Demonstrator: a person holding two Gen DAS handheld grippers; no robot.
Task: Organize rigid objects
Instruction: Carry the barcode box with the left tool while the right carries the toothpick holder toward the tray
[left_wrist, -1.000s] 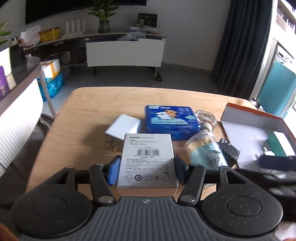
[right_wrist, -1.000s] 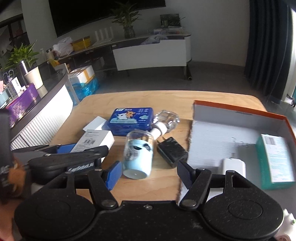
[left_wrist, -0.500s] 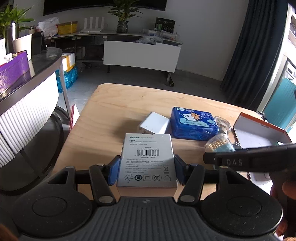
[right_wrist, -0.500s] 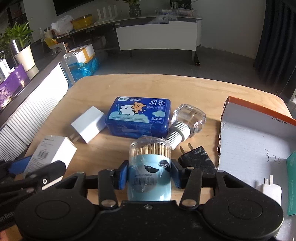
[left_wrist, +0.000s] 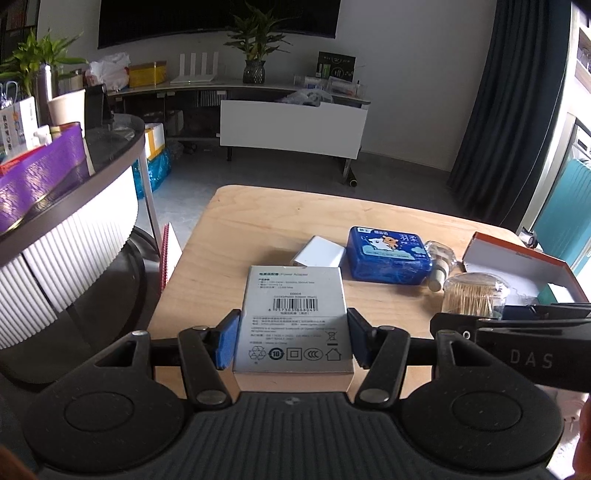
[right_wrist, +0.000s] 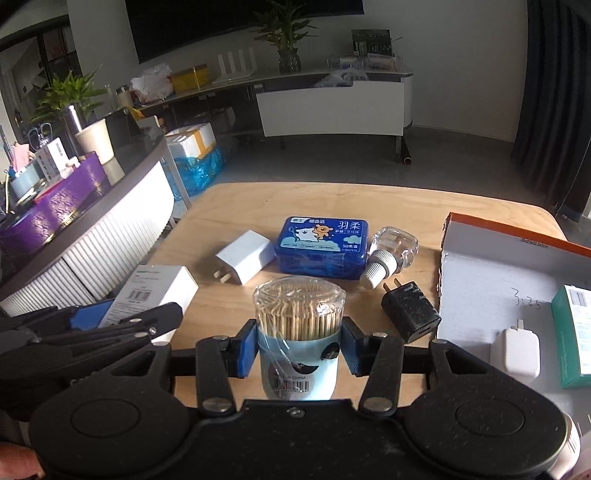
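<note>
My left gripper (left_wrist: 293, 343) is shut on a white power adapter box (left_wrist: 293, 317), blue pads pressing both its sides, held above the near left part of the wooden table (left_wrist: 258, 221). My right gripper (right_wrist: 298, 349) is shut on a toothpick jar (right_wrist: 299, 314) with a light blue label, held upright over the table's near middle. In the left wrist view the jar (left_wrist: 471, 295) shows at the right, behind the right gripper's black frame. An orange-rimmed open box (right_wrist: 498, 280) lies at the right.
On the table lie a blue tin (right_wrist: 323, 245), a white charger (right_wrist: 243, 256), a clear bottle (right_wrist: 391, 247) and a black charger (right_wrist: 410, 312). The open box holds a small white plug (right_wrist: 517, 352) and a teal carton (right_wrist: 576, 332). A curved counter (right_wrist: 92, 236) stands left.
The right gripper has shut on the toothpick jar, which lay on its side, and now holds it upright. The left gripper has drawn back from the table's objects with the white box.
</note>
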